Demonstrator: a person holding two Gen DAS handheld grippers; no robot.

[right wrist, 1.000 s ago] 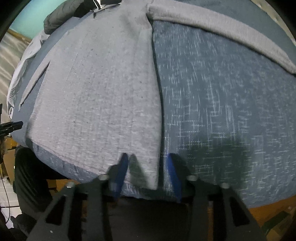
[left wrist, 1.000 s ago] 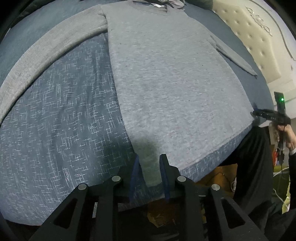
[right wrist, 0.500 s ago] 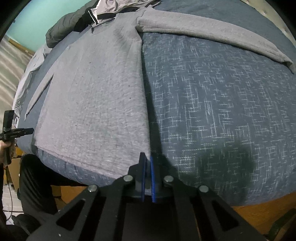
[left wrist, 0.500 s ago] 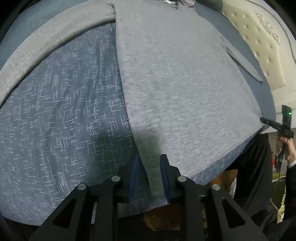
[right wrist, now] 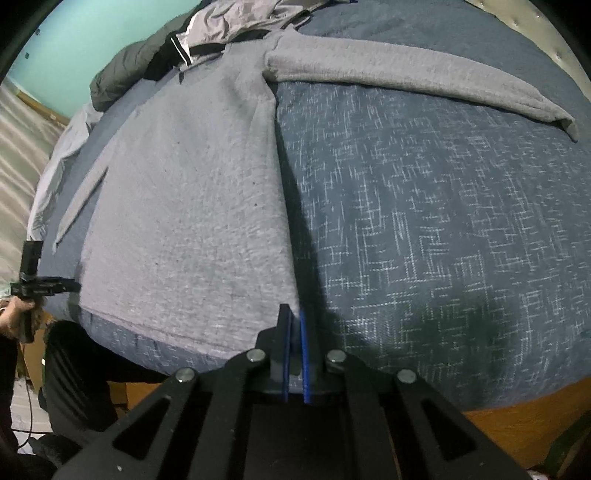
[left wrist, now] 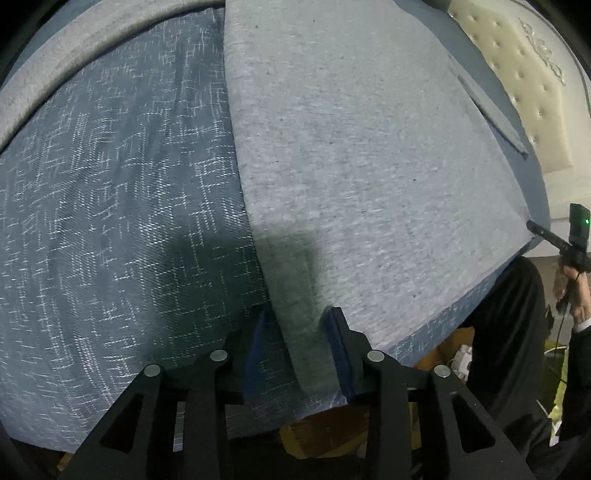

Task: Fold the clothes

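Sweater (left wrist: 369, 166) hem: right gripper (right wrist: 293, 317) jaws clenched on it; left gripper (left wrist: 297, 325) jaws opening around it.

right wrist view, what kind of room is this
Most likely a bedroom. A grey sweater lies spread flat on a bed with a blue patterned cover, a cream tufted headboard stands at one end, and more clothes are piled at the far side against a teal wall.
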